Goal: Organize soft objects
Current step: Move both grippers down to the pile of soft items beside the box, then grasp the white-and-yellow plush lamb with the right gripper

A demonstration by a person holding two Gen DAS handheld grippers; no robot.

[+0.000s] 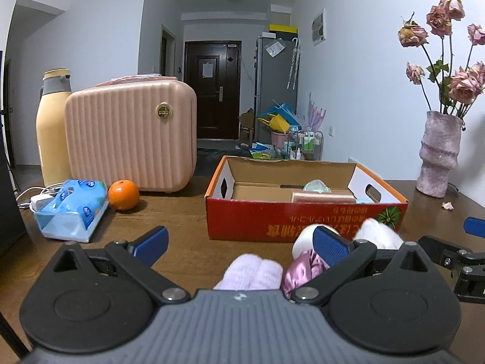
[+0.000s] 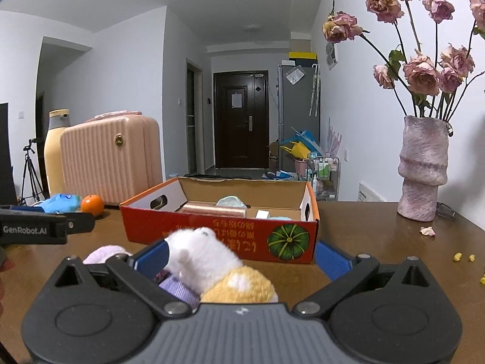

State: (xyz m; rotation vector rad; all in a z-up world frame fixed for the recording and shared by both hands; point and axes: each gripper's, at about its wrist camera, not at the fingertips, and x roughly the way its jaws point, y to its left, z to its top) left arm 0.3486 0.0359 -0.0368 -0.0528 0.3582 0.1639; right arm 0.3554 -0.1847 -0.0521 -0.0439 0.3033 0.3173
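A red cardboard box [image 1: 251, 221] stands open on the wooden table, also in the right wrist view [image 2: 218, 230]; soft items [image 1: 321, 195] lie inside it. In front of it lie a lilac fluffy roll [image 1: 251, 273], a pink satin piece [image 1: 300, 273] and a white plush toy [image 2: 200, 251] with a yellow part [image 2: 242, 285]. My left gripper [image 1: 239, 242] is open, the lilac roll between its fingers. My right gripper [image 2: 242, 257] is open around the white plush toy, not closed on it.
A pink ribbed case [image 1: 130, 136], a yellow bottle [image 1: 51, 127], a blue tissue pack [image 1: 72, 209] and an orange [image 1: 123, 194] stand at the left. A pink vase [image 2: 423, 170] with dried roses stands at the right. Crumbs [image 2: 457, 256] lie on the table.
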